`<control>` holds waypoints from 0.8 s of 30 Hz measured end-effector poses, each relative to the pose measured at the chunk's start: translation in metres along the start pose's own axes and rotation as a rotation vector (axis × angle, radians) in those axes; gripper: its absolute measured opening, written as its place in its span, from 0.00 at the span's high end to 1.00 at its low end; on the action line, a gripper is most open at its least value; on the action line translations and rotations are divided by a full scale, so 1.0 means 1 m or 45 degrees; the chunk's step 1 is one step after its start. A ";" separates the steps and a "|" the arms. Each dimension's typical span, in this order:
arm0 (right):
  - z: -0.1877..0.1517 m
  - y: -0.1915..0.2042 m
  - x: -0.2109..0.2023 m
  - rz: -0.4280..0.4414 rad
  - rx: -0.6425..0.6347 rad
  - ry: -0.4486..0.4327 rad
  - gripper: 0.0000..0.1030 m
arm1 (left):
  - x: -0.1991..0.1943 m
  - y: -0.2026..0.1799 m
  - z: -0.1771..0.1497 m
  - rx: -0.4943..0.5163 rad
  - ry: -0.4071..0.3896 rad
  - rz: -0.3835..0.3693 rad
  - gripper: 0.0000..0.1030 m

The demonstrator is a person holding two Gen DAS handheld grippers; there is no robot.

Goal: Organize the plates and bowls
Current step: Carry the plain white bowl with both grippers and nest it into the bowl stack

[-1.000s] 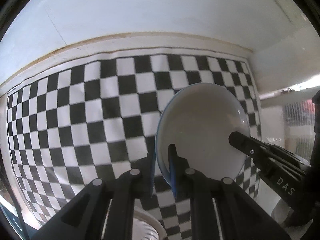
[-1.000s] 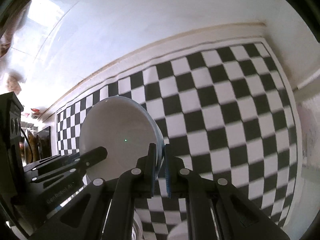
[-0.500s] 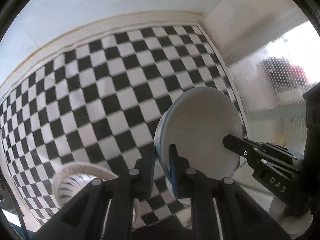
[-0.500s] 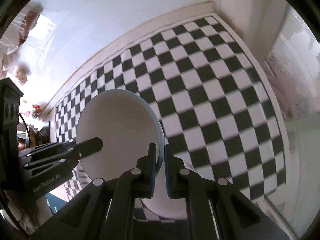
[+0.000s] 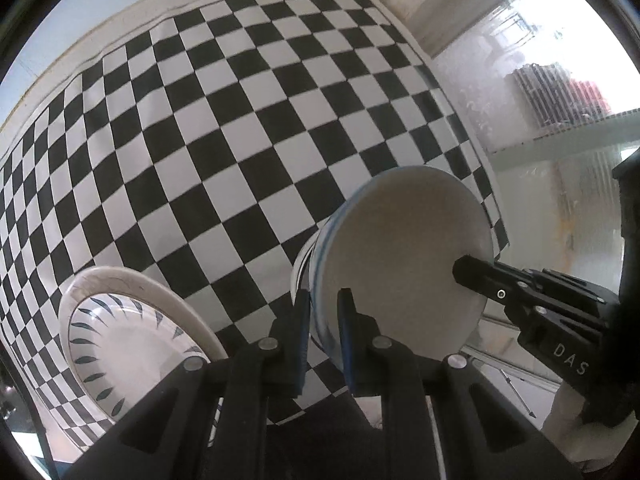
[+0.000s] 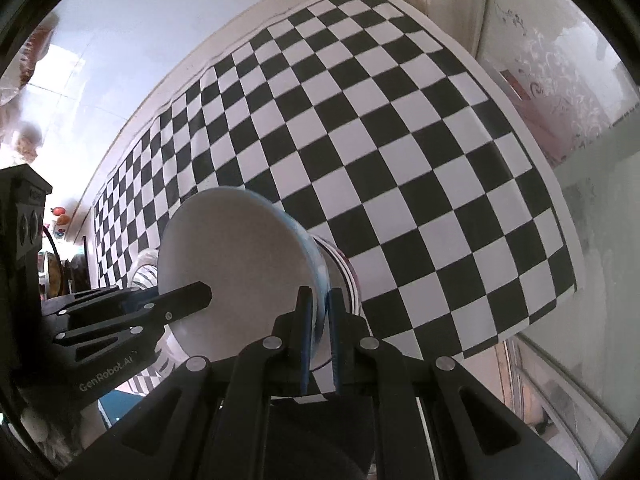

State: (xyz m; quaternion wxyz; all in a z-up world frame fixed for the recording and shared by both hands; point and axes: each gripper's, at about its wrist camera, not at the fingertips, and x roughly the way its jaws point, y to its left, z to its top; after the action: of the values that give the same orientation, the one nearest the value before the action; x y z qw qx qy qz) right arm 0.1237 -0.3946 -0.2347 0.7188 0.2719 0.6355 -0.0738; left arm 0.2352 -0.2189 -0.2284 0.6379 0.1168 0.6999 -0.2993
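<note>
Left gripper: clamped on near rim of white bowl, fingers either side of rim.
Right gripper: clamped on the opposite rim of the same bowl.
White bowl: blue-banded outside, held tilted above checkerboard mat; second bowl directly behind it, contact unclear.
Patterned plate: on mat, left of bowl.
</note>
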 end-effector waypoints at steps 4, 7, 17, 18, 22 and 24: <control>0.000 -0.002 0.005 0.000 0.001 0.018 0.91 | 0.009 -0.001 -0.003 0.004 0.019 0.012 0.89; 0.003 -0.003 0.008 -0.006 -0.003 0.030 0.91 | 0.018 -0.006 -0.005 0.005 0.044 0.014 0.89; 0.012 -0.002 0.022 -0.016 -0.020 0.085 0.91 | 0.029 -0.004 -0.005 -0.030 0.068 0.005 0.88; 0.012 -0.001 0.024 -0.021 -0.027 0.092 0.91 | 0.029 -0.005 -0.005 -0.030 0.064 0.009 0.88; 0.012 -0.001 0.031 -0.028 -0.040 0.122 0.91 | 0.027 -0.004 -0.009 -0.037 0.047 0.022 0.88; 0.012 0.000 0.033 -0.027 -0.048 0.129 0.91 | 0.026 -0.003 -0.012 -0.053 0.044 0.025 0.88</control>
State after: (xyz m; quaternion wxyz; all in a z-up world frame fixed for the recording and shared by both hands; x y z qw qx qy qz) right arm 0.1400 -0.3928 -0.2657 0.6900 0.2549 0.6752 -0.0554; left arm 0.2199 -0.2204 -0.2530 0.6311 0.1154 0.7156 -0.2763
